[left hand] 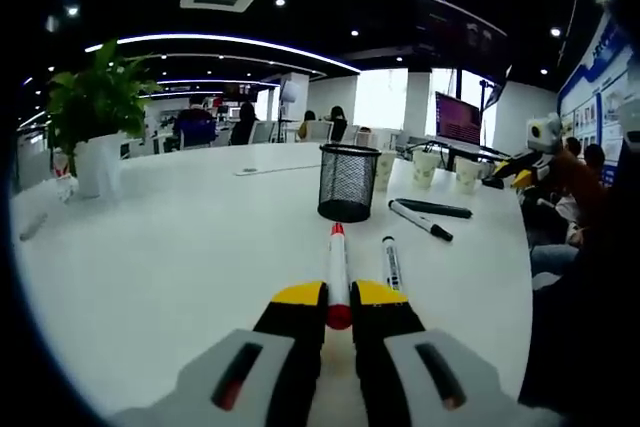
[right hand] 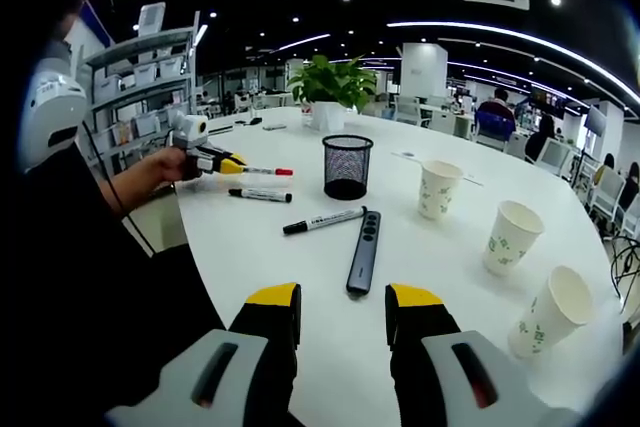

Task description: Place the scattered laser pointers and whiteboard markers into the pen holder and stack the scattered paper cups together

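My left gripper (left hand: pixel 339 297) is shut on a red-capped whiteboard marker (left hand: pixel 338 267), held low over the white table and pointing at the black mesh pen holder (left hand: pixel 348 182). In the right gripper view, the left gripper (right hand: pixel 235 165) carries that marker (right hand: pixel 268 171) left of the holder (right hand: pixel 346 167). My right gripper (right hand: pixel 343 312) is open, with nothing between its jaws, just short of a black laser pointer (right hand: pixel 363 252). Two black-capped markers (right hand: pixel 322 220) (right hand: pixel 258 194) lie on the table. Three paper cups (right hand: pixel 438 189) (right hand: pixel 510 237) (right hand: pixel 550 310) stand apart on the right.
A potted plant (right hand: pixel 335 87) stands on the round white table (right hand: pixel 300 347) behind the holder. The person's dark sleeve (right hand: pixel 90 247) runs along the left table edge. Shelves and people at desks are in the background.
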Available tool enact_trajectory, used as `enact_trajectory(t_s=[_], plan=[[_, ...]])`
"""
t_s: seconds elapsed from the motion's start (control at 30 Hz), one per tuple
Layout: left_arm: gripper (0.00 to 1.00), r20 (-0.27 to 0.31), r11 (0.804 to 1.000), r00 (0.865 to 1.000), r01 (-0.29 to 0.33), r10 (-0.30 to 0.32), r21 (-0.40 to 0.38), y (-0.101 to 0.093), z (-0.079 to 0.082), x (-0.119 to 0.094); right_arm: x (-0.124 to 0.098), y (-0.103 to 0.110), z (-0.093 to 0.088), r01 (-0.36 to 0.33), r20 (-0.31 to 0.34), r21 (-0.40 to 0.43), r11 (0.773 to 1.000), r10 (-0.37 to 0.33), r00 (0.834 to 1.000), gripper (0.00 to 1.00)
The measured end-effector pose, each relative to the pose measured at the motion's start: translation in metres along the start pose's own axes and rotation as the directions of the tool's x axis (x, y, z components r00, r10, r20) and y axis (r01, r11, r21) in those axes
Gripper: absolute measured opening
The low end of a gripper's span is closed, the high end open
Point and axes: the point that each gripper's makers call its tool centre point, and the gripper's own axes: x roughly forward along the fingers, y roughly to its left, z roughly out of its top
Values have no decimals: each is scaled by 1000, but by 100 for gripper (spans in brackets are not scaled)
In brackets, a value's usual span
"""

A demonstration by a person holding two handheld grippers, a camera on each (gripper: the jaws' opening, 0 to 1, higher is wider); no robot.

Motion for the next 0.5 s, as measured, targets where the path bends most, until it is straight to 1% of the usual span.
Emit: enact_trajectory(t_s=[0.5], plan=[[13,36,1000,999,13,-13,7,-8,17,-1,-1,0,-3,1,4,9,1000,-1,1000,37]])
